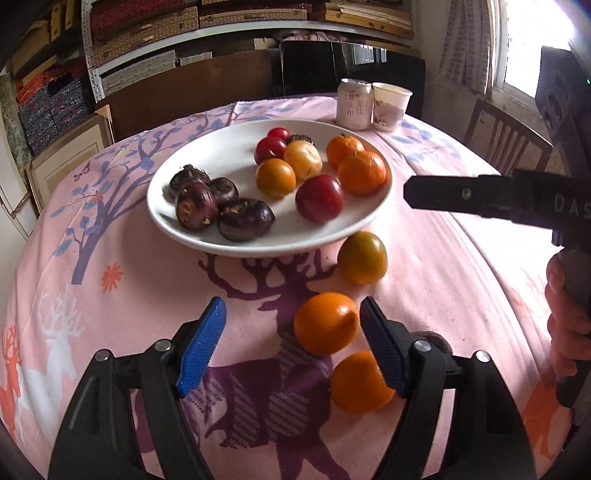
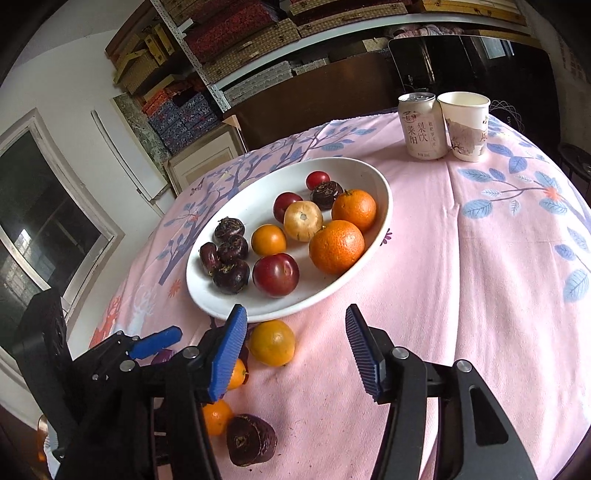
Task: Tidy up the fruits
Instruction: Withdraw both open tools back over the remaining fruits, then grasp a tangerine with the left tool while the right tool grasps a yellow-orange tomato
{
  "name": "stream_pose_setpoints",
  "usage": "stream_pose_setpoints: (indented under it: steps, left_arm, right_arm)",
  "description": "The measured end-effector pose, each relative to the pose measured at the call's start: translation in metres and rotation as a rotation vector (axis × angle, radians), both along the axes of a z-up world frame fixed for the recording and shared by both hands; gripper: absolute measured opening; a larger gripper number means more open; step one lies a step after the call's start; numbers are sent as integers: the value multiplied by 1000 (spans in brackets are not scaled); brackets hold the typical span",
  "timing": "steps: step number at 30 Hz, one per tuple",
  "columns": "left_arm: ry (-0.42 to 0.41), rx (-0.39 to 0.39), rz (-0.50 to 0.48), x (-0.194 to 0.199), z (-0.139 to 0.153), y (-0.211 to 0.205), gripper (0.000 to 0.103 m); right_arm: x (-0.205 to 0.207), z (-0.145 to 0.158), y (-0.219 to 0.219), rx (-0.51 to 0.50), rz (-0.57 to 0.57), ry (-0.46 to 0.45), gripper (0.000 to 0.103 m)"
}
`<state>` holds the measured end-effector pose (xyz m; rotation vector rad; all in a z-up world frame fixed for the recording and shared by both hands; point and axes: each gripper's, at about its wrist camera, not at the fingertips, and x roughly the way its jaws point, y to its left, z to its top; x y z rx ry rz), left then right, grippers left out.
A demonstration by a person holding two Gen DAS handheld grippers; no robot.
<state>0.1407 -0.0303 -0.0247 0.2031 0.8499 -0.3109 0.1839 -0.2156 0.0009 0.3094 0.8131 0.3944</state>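
Cloth [image 2: 480, 295] lies bare right of plate rim [image 2: 384, 221], seemingly unobstructed.

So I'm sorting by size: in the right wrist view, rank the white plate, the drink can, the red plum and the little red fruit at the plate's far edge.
1. White plate
2. Drink can
3. Red plum, though it sits nearer the camera
4. Little red fruit

A lived-in home dining room is doubling as storage: a pink deer-print tablecloth [image 1: 110, 236] is covering the table, metal shelving [image 1: 236, 33] is holding stacked woven and patterned boxes [image 2: 177, 118], a wooden chair [image 1: 506, 136] is sitting by a curtained window [image 1: 532, 40], and a drink can [image 2: 421, 125] and paper cup [image 2: 466, 125] are standing together.
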Motion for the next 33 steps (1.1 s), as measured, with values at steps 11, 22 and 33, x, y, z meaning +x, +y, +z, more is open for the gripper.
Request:
stream_pose_setpoints:
  steps: [11,22,33]
  left_arm:
    - [62,-91,-46,6,-9,-3,38]
    - [59,-83,76,7,-4,23,38]
    - [57,-77,70,3,-6,23,38]
  right_arm:
    - [0,-19,21,-48,76,71,57]
    - [3,-33,39,-119,89,59,57]
    - [-3,-32,55,-146,151,17,36]
